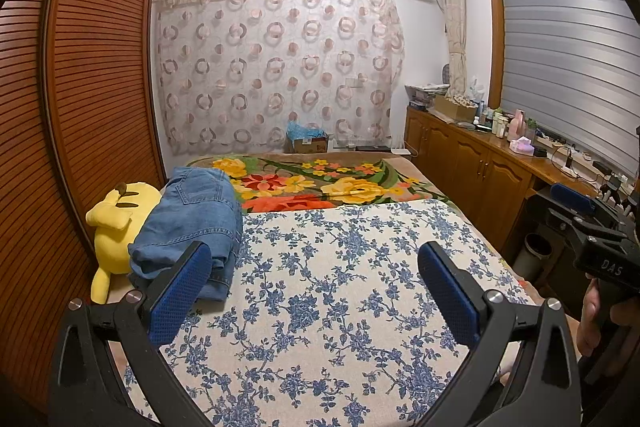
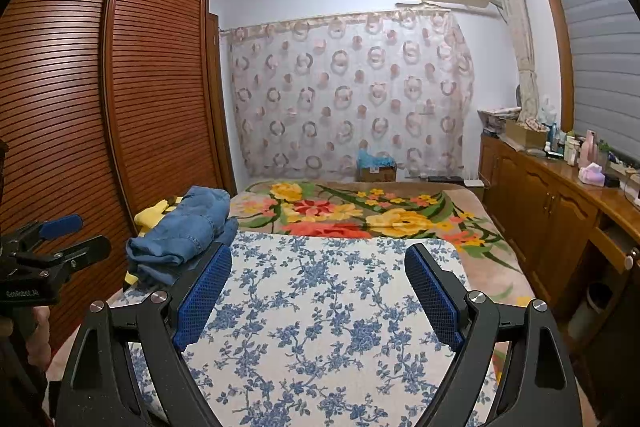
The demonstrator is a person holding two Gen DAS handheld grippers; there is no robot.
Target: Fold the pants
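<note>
Folded blue jeans (image 1: 196, 223) lie in a stack at the left edge of the bed, partly on a yellow plush toy (image 1: 116, 227). In the right wrist view the same jeans (image 2: 184, 231) sit left of the blue-flowered cloth (image 2: 320, 307). My left gripper (image 1: 316, 287) stands open above that flowered cloth (image 1: 340, 287), its left pad just right of the jeans, nothing between the fingers. My right gripper (image 2: 318, 291) is open too and holds nothing. Each gripper shows at the edge of the other's view: the right gripper (image 1: 576, 215), the left gripper (image 2: 64, 239).
A louvred wooden wardrobe (image 1: 80, 87) stands close on the left. A flowered blanket (image 1: 320, 183) covers the far half of the bed. Wooden cabinets (image 1: 472, 167) with bottles and boxes line the right wall. A cardboard box (image 1: 306, 143) sits beyond the bed. A hand (image 1: 596, 315) grips the right handle.
</note>
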